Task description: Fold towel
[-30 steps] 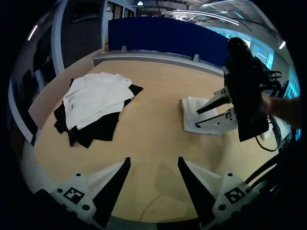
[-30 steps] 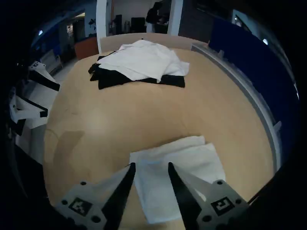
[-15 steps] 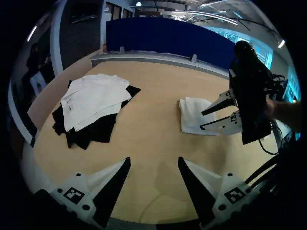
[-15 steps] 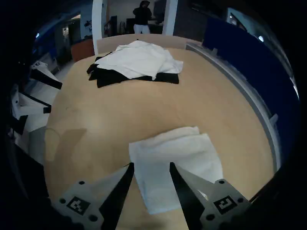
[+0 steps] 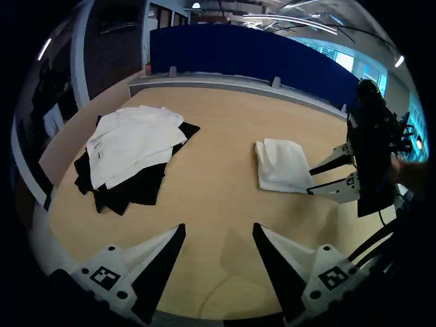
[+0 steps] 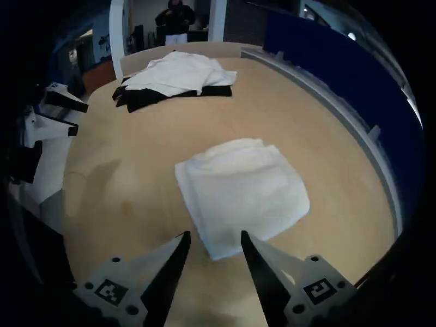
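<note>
A white towel (image 5: 280, 165) (image 6: 242, 191) lies folded into a thick rectangle on the wooden table (image 5: 218, 131) (image 6: 136, 158). My right gripper (image 6: 214, 237) (image 5: 310, 181) hovers open just short of the towel's near edge, with nothing between its fingers. In the left gripper view it sits at the right, held by a hand (image 5: 409, 171). My left gripper (image 5: 218, 229) is open over bare table near the front edge, well away from the towel. In the right gripper view it appears at the far left (image 6: 71, 115).
A heap of white cloth over black cloth (image 5: 128, 150) (image 6: 171, 76) lies at the table's far side from the towel. A blue partition (image 5: 245, 52) (image 6: 349, 71) runs behind the table's raised grey edge. A person (image 6: 175, 19) stands far off in the room.
My right gripper has drawn back off the towel, which now lies whole ahead of its fingertips. The left gripper has stayed still.
</note>
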A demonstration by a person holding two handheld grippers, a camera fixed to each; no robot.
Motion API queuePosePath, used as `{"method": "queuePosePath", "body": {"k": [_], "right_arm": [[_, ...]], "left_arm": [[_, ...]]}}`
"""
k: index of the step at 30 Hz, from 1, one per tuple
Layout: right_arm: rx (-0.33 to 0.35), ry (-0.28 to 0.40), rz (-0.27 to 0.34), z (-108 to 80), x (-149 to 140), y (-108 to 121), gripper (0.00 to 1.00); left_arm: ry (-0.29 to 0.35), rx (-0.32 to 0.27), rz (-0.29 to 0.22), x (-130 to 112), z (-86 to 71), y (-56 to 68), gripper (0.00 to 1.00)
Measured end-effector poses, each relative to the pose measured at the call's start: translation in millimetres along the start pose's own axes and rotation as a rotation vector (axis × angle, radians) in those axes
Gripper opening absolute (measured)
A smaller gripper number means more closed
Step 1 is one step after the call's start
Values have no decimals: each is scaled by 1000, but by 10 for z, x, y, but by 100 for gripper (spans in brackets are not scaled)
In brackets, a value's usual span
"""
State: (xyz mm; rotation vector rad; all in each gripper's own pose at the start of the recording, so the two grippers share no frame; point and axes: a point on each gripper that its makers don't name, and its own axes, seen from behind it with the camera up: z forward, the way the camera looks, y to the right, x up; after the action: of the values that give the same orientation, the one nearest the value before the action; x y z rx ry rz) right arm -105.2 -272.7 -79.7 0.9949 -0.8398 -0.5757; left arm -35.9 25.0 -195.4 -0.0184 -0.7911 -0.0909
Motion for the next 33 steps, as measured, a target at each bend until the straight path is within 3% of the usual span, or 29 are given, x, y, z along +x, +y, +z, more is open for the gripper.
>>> {"method": "queuePosePath", "body": {"k": [11, 19, 33], "right_arm": [[-26, -26, 63, -20, -244, 61, 69], [-35, -38, 93, 32, -316, 17, 58], [-30, -26, 152, 104, -283, -61, 11]], "left_arm": [[0, -5, 5, 14, 4, 30, 91], [0, -4, 3, -9, -2, 41, 91], [-1, 1, 2, -38, -5, 19, 91]]}}
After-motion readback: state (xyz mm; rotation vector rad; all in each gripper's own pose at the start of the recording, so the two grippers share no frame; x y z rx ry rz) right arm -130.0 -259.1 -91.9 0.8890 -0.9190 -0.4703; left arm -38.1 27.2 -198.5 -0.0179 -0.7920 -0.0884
